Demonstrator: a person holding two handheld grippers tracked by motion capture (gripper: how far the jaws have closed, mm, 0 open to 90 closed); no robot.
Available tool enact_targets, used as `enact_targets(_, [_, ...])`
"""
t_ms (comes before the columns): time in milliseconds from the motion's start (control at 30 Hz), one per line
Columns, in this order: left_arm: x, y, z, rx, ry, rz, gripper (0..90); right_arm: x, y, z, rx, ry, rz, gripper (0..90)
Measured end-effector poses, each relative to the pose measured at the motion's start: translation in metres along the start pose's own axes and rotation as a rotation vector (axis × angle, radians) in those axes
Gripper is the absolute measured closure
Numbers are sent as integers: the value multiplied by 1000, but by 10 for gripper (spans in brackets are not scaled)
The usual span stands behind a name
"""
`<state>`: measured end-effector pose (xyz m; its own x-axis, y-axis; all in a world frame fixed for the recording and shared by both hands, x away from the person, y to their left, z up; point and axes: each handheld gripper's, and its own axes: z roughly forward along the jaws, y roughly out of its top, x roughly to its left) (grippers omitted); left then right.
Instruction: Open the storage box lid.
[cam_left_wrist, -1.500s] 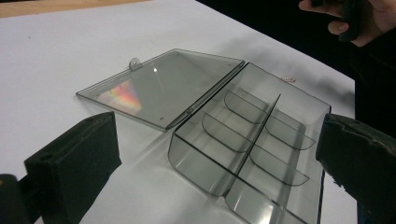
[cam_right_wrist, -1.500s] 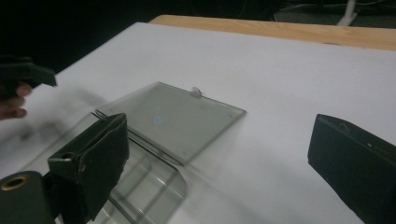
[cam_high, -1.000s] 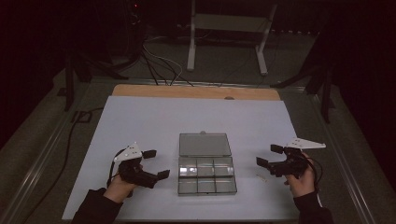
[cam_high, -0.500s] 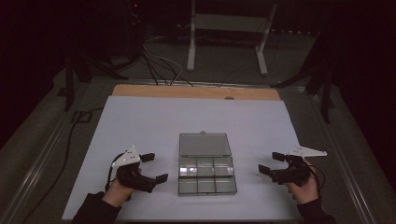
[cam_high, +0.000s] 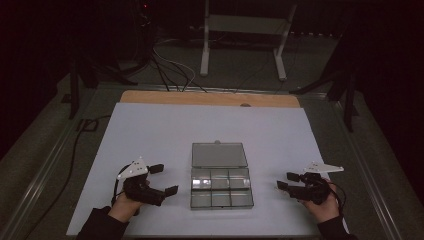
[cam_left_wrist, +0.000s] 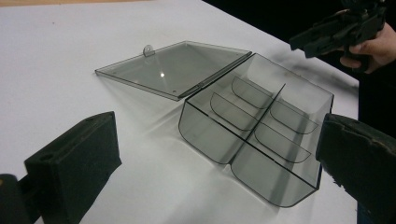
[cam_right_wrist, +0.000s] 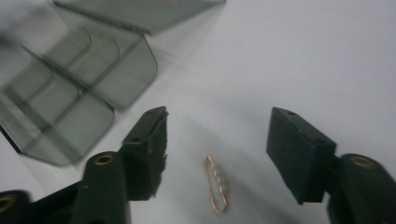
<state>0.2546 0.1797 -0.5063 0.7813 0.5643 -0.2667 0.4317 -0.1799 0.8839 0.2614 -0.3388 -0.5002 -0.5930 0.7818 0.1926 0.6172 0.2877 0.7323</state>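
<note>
A clear grey compartment box (cam_high: 221, 189) stands in the middle of the white table with its lid (cam_high: 219, 155) folded flat behind it; its cells look empty. My left gripper (cam_high: 164, 179) rests left of the box, jaws wide open and pointing at it, nothing between them (cam_left_wrist: 219, 158). My right gripper (cam_high: 287, 180) sits low over the table right of the box. In the right gripper view a small gold safety pin (cam_right_wrist: 215, 189) lies on the table between the jaws (cam_right_wrist: 219, 130). These jaws have just been closing, and the pads stand clear of the pin.
The white sheet (cam_high: 150, 130) leaves free room behind and beside the box. A strip of wooden tabletop (cam_high: 210, 98) shows at the far edge. Cables and a metal stand (cam_high: 240, 30) lie on the dark floor beyond. The table's front edge is close to both hands.
My right gripper has sunk a little toward the table and its jaws have narrowed. The left gripper has hardly moved.
</note>
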Motion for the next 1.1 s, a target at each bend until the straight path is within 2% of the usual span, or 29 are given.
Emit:
enact_targets(67, [1, 0, 0, 4, 3, -1, 8, 1, -3, 1, 20, 13, 1, 480])
enact_targets(133, [2, -1, 1, 12, 9, -11, 8, 1, -6, 2, 38, 8, 13, 508])
enact_targets(267, [3, -2, 0, 3, 9, -14, 8, 3, -11, 6, 81, -10, 1, 558])
enact_targets(333, [3, -2, -1, -2, 10, -16, 8, 5, -12, 9, 103, -15, -20, 592])
enact_targets(533, [3, -3, 0, 5, 14, -13, 8, 14, -12, 17, 162, -71, -103, 658])
enact_targets(567, [3, -3, 0, 3, 11, -14, 8, 14, -12, 17, 165, -87, -115, 659])
enact_targets(867, [4, -3, 0, 14, 19, -13, 8, 16, -11, 19, 192, -124, -163, 777])
enact_targets(967, [4, -2, 0, 9, 17, -13, 8, 18, -11, 20, 198, -133, -179, 853])
enact_targets(1033, [4, -2, -1, 5, 19, -9, 8, 18, -11, 20, 198, -136, -172, 862])
enact_targets(1100, [4, -2, -2, -2, 17, -7, 8, 16, -11, 19, 189, -127, -147, 864])
